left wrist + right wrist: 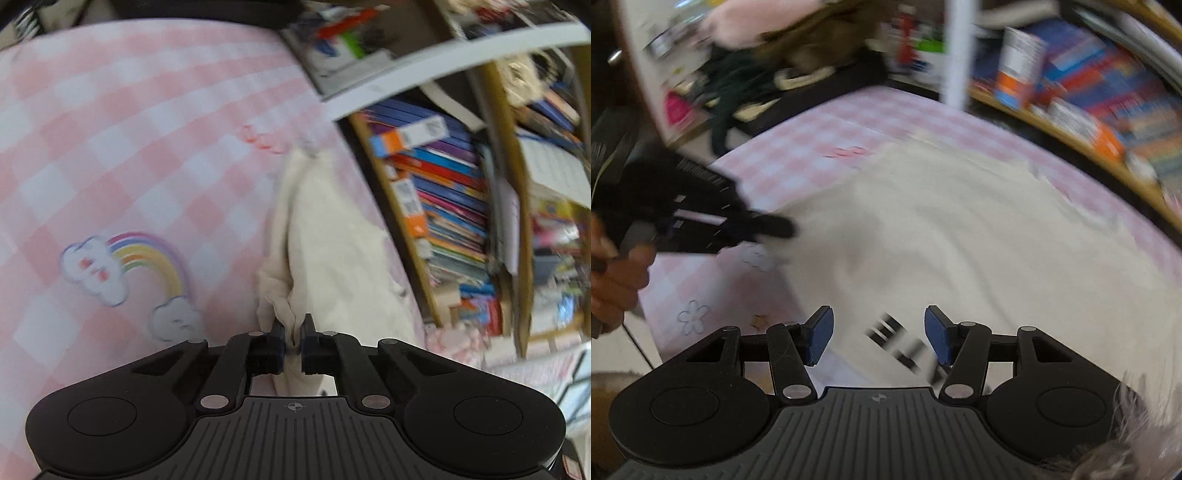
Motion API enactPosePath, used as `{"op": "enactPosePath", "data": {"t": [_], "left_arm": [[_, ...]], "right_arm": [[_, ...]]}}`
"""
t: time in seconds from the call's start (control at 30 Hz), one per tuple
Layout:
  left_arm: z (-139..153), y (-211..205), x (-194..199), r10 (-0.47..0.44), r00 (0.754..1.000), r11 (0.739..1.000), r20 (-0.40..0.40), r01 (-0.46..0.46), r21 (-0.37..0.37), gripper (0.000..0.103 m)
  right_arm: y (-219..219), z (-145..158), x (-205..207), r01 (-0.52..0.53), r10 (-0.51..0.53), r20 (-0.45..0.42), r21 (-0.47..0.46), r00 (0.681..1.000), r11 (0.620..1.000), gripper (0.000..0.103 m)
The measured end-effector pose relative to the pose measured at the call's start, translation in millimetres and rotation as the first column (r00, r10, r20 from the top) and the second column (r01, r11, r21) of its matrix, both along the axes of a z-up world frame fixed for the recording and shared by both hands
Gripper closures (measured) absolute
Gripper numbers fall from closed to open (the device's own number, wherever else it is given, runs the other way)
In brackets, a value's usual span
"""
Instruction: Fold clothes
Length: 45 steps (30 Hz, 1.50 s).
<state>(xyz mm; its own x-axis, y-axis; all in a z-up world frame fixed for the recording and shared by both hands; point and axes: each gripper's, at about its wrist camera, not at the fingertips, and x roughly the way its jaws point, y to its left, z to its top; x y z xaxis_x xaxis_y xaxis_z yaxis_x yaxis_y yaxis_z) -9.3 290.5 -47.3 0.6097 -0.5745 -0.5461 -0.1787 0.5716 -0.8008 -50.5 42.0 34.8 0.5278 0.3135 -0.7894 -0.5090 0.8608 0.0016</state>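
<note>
Left wrist view: the left gripper (pixel 293 334) is pinched tight on a bunched edge of the cream garment (pixel 332 240), which trails toward 12 o'clock over the pink checked bedsheet (pixel 129 147), a hold that looks meant for carrying that edge across. Right wrist view: the right gripper (pixel 879 338) hangs above the spread garment with jaws wide and nothing between them, likely ready for another edge; the left gripper shows at 9 o'clock, blurred.

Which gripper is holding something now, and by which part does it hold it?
The left gripper holds the cream garment by a bunched bit of its edge, pinched between the fingers. The right gripper is open and holds nothing.
</note>
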Motion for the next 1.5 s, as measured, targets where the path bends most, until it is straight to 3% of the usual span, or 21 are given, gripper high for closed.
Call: {"op": "enactPosePath", "data": {"t": [0.13, 0.3, 0.43, 0.5, 0.53, 0.57, 0.63, 0.67, 0.7, 0.73, 0.87, 0.97, 1.07, 1.13, 1.17, 1.2, 1.5], "left_arm": [[11, -6, 0, -0.046, 0.998, 0.999, 0.043, 0.046, -0.006, 0.097], [17, -11, -2, -0.089, 0.994, 0.995, 0.067, 0.092, -0.039, 0.097], [16, -14, -5, -0.113, 0.990, 0.992, 0.081, 0.117, -0.051, 0.097], [18, -12, -7, -0.107, 0.991, 0.993, 0.086, 0.111, -0.045, 0.095], [18, -10, -8, -0.095, 0.992, 0.994, 0.083, 0.099, -0.040, 0.093], [17, -7, -9, -0.084, 0.993, 0.996, 0.081, 0.087, -0.036, 0.087], [15, 1, -10, -0.055, 0.996, 0.997, 0.071, 0.059, -0.056, 0.070], [12, 6, -11, -0.037, 0.997, 0.997, 0.063, 0.041, -0.070, 0.047], [8, 11, -11, -0.015, 0.999, 0.995, 0.046, 0.019, -0.094, 0.029], [4, 15, -11, 0.007, 1.000, 0.993, 0.029, -0.004, -0.117, 0.024], [-14, 22, -3, 0.033, 0.999, 0.966, -0.037, -0.042, -0.256, 0.020], [-25, 13, 10, 0.005, 0.999, 0.945, -0.052, -0.021, -0.327, 0.020], [-30, 8, 17, 0.010, 0.998, 0.942, -0.061, -0.029, -0.335, 0.020], [-33, 8, 19, 0.014, 0.998, 0.942, -0.068, -0.036, -0.333, 0.020], [-34, 8, 20, 0.017, 0.997, 0.943, -0.071, -0.039, -0.332, 0.020], [-35, 8, 21, 0.019, 0.997, 0.943, -0.074, -0.043, -0.330, 0.020], [-38, 5, 24, 0.016, 0.998, 0.950, -0.065, -0.035, -0.311, 0.020]], "right_arm": [[28, 2, 6, -0.036, 0.038, 0.054, -0.037, 0.998, 0.999, 0.051], [44, 1, 10, -0.077, 0.078, 0.060, -0.018, 0.995, 0.997, 0.052], [57, -7, 14, -0.100, 0.101, 0.046, -0.027, 0.994, 0.995, 0.057], [59, -9, 14, -0.097, 0.097, 0.046, -0.008, 0.994, 0.995, 0.067], [60, -11, 15, -0.095, 0.095, 0.045, -0.007, 0.994, 0.995, 0.074], [61, -13, 17, -0.095, 0.095, 0.040, -0.014, 0.995, 0.995, 0.088], [60, -14, 19, -0.081, 0.082, 0.030, -0.024, 0.996, 0.996, 0.096], [57, -14, 19, -0.066, 0.067, 0.027, -0.020, 0.997, 0.998, 0.098], [54, -12, 21, -0.047, 0.048, 0.024, -0.010, 0.999, 0.999, 0.099], [51, -10, 21, -0.033, 0.033, 0.021, 0.004, 0.999, 0.999, 0.099], [46, -1, 21, -0.023, 0.022, 0.019, 0.052, 1.000, 0.998, 0.099], [50, 3, 19, -0.054, 0.053, 0.018, 0.061, 0.998, 0.997, 0.099], [51, 1, 18, -0.069, 0.070, -0.012, 0.064, 0.997, 0.996, 0.095], [49, 1, 17, -0.066, 0.067, -0.017, 0.067, 0.998, 0.996, 0.081], [47, 2, 16, -0.058, 0.059, -0.012, 0.068, 0.998, 0.996, 0.069], [43, 4, 15, -0.048, 0.048, -0.006, 0.071, 0.999, 0.996, 0.066], [14, 5, 22, 0.085, -0.084, -0.024, 0.060, 0.996, 0.995, 0.064]]}}
